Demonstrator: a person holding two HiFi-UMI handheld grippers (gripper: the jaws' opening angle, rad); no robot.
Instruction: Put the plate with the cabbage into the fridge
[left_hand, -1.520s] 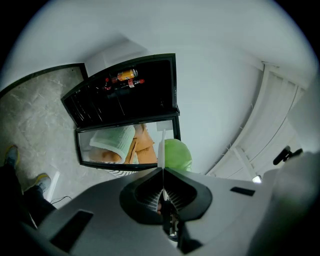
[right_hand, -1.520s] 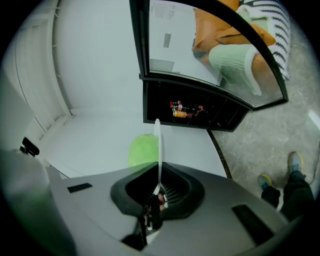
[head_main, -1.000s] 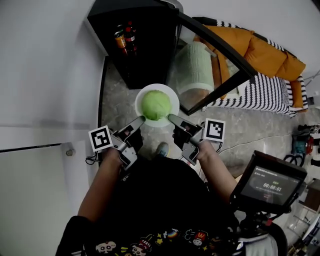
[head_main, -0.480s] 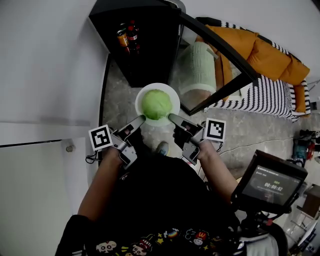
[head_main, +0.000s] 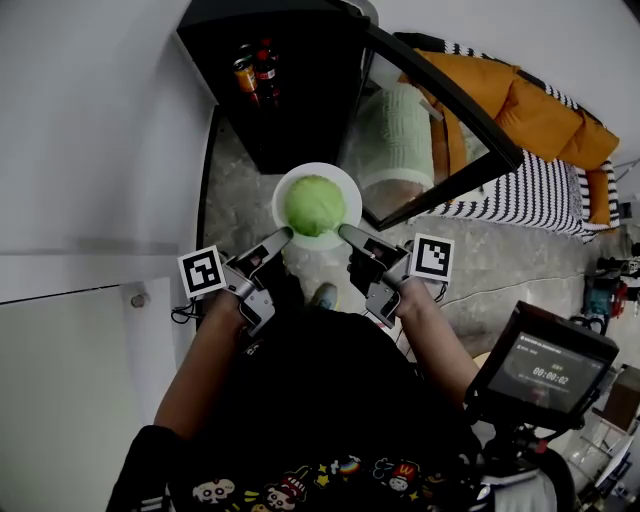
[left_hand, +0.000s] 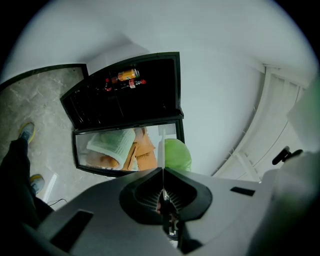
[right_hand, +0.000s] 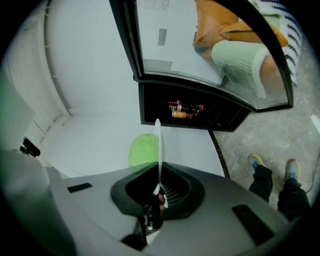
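Fingers (head_main: 268, 245) of the left gripper (head_main: 283, 236) pinch one rim of the plate (head_main: 350, 183), and the right gripper (head_main: 345, 232) is clamped on the opposite rim. The plate, with the cabbage (head_main: 314, 204) on it, is held level above the floor (head_main: 225, 190). It is just in front of the open fridge (head_main: 290, 90), not yet inside.

The plate (head_main: 353, 198) with the cabbage (head_main: 314, 204) has shifted slightly toward the upper right of the frame, nearer the fridge (head_main: 300, 100); the left gripper (head_main: 283, 236) and right gripper (head_main: 345, 232) have advanced with it.
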